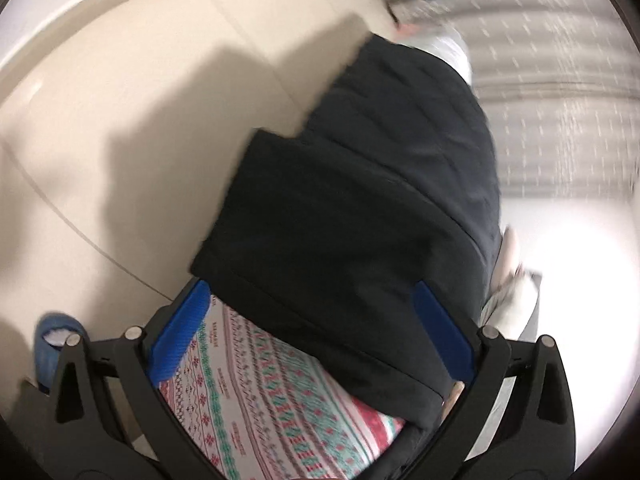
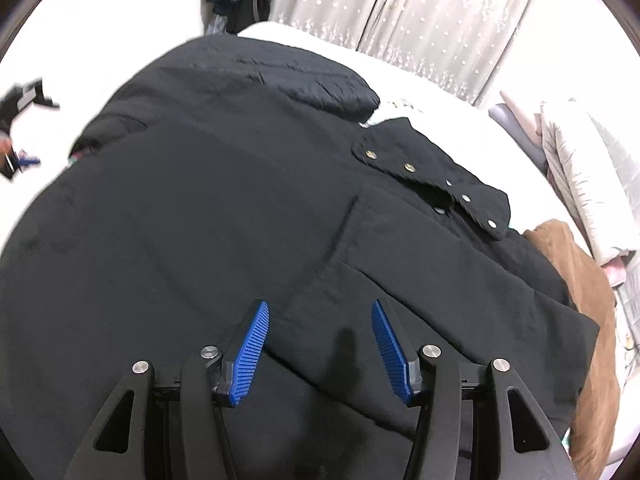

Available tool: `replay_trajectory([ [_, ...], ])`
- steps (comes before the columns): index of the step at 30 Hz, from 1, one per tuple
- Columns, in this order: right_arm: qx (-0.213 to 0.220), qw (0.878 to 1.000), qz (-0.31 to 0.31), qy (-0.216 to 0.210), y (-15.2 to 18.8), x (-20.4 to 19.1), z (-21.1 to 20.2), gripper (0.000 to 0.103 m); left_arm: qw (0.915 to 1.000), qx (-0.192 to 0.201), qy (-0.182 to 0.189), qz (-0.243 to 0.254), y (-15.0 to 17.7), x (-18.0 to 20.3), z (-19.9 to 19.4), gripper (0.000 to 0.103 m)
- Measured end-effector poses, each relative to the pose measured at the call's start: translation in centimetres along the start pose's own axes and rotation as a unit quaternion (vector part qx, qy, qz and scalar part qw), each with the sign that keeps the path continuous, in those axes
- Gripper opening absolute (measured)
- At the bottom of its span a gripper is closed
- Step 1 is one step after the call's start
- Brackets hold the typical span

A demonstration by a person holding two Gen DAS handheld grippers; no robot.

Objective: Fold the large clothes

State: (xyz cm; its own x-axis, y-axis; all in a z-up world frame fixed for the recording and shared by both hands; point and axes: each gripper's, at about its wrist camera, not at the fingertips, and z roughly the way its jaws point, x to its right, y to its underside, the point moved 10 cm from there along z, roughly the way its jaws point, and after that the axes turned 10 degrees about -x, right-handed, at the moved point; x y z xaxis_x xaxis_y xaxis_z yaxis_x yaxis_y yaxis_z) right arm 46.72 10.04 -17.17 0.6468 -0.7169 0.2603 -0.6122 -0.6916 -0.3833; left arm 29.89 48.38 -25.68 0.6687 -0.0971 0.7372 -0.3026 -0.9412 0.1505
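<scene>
A large black padded coat lies spread over the bed, its snap-button collar flap toward the upper right. My right gripper is open just above the coat, holding nothing. In the left wrist view the coat's edge hangs over the side of the bed. My left gripper is wide open, its blue pads either side of the coat's lower edge, not closed on it.
A patterned red, green and white bedsheet lies under the coat. Cream tiled floor and a blue slipper are on the left. A brown garment, a folded light quilt and curtains are beyond.
</scene>
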Motion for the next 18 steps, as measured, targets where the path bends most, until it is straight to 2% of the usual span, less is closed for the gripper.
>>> replay_trajectory([
  [3,-0.001,1.000,-0.023,-0.015,-0.1,-2.1,0.0,0.055,0.9996,-0.009,0.020,-0.018,1.5,-2.1,2.4,0.101],
  [5,0.003,0.999,-0.038,-0.015,0.2,-3.1,-0.8,0.055,0.9961,-0.027,0.074,-0.038,3.0,-2.2,4.5,0.101],
  [7,0.003,0.999,-0.046,-0.017,0.1,-3.9,-1.2,0.055,0.9874,-0.041,0.140,-0.060,4.1,-2.3,6.4,0.101],
  [10,-0.001,0.999,-0.052,-0.016,0.5,-4.3,-1.9,0.055,0.9755,-0.018,0.202,-0.086,4.8,-3.7,8.3,0.101],
  [12,0.000,0.998,-0.057,-0.016,1.2,-4.3,-2.8,0.055,0.9693,-0.013,0.223,-0.103,4.6,-4.7,9.2,0.101],
  [13,-0.001,0.998,-0.061,-0.013,1.7,-4.1,-3.4,0.055,0.9631,-0.003,0.243,-0.115,4.2,-5.2,9.7,0.101],
  [16,0.002,0.999,-0.051,-0.009,3.8,-3.1,-6.0,0.055,0.9583,0.011,0.260,-0.117,3.1,-5.4,10.9,0.101],
  [18,0.007,0.999,-0.023,-0.022,5.1,-2.0,-7.9,0.055,0.9535,0.006,0.274,-0.126,2.5,-4.9,11.8,0.101],
])
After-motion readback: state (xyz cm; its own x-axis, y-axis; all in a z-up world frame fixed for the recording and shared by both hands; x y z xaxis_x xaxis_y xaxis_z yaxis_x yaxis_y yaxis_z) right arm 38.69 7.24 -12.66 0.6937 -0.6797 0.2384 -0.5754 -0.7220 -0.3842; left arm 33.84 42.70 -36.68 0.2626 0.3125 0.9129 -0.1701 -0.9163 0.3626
